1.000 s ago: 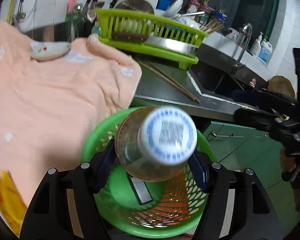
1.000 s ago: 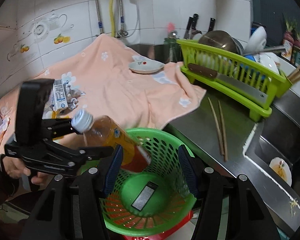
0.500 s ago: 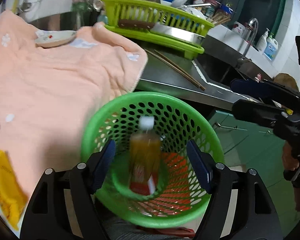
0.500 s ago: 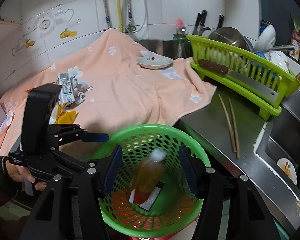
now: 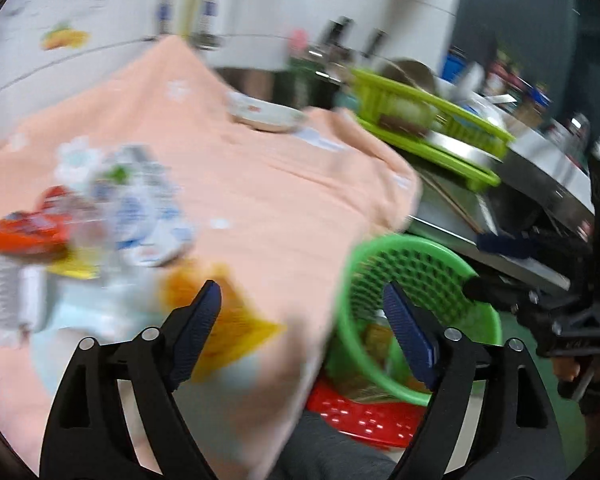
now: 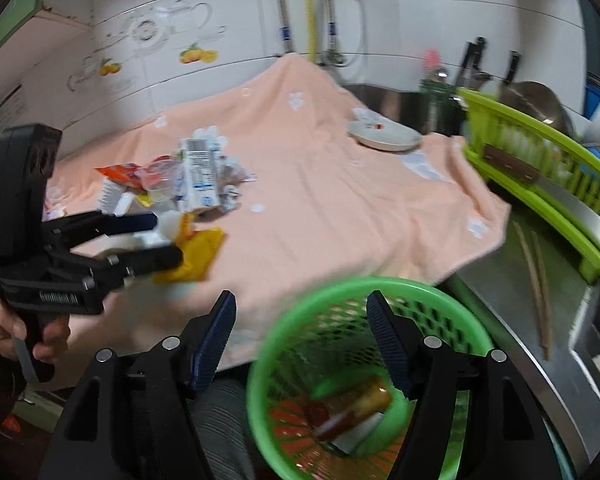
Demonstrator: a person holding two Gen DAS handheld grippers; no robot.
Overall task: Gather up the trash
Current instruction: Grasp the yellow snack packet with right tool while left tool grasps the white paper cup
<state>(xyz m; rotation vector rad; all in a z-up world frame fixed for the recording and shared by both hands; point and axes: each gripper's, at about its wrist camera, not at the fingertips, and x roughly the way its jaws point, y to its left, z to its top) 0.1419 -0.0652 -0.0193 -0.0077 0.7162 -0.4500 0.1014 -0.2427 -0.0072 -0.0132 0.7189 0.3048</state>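
Your left tool [image 5: 302, 312] and right tool [image 6: 300, 320] both gape wide, holding nothing. The amber plastic bottle [image 6: 348, 408] lies in the round green mesh basket [image 6: 452, 304] at lower centre. At centre left, the white-and-blue carton [image 6: 199, 174] bears print too blurred to read.

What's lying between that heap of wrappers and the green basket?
Mostly bare peach cloth; a yellow wrapper lies near the heap, seen from the right wrist. The basket sits below.

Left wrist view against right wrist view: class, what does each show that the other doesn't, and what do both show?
Only the left wrist view shows the right gripper, side-on. Only the right wrist view shows the bottle lying in the basket, and the left gripper, open. Both show the basket, towel, plate and trash pile.
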